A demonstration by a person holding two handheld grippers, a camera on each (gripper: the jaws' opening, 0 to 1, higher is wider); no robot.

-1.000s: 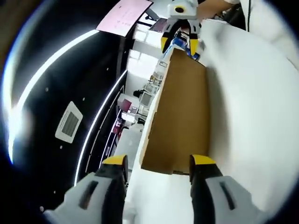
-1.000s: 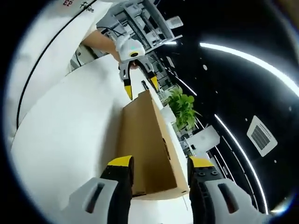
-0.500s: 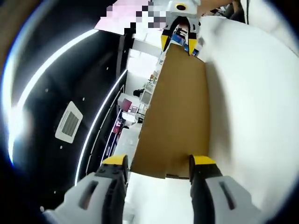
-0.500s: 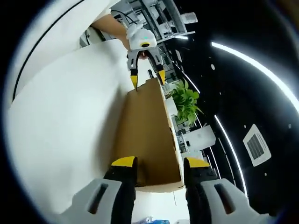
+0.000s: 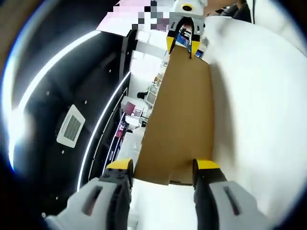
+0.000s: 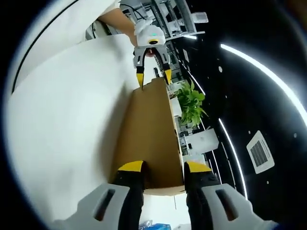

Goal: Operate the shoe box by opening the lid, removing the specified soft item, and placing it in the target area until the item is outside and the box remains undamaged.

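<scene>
Cardboard is now framed closer at both ends: since a second ago the box point(image 5: 180, 115) has been drawn in between the left gripper point(image 5: 162, 167) fingers, and likewise between the right gripper point(image 6: 163, 168) fingers. Both pairs are set wide about its ends; contact cannot be judged. The lid appears unopened. One box, two grippers and one white worktop point(image 6: 67, 124) are counted.

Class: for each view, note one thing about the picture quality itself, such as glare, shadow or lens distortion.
Left gripper view: the fisheye bends the ceiling light strip into an arc, and the white table is washed out by glare. Right gripper view: the cardboard box throws a soft shadow on the table, and the ceiling strips curve too.
</scene>
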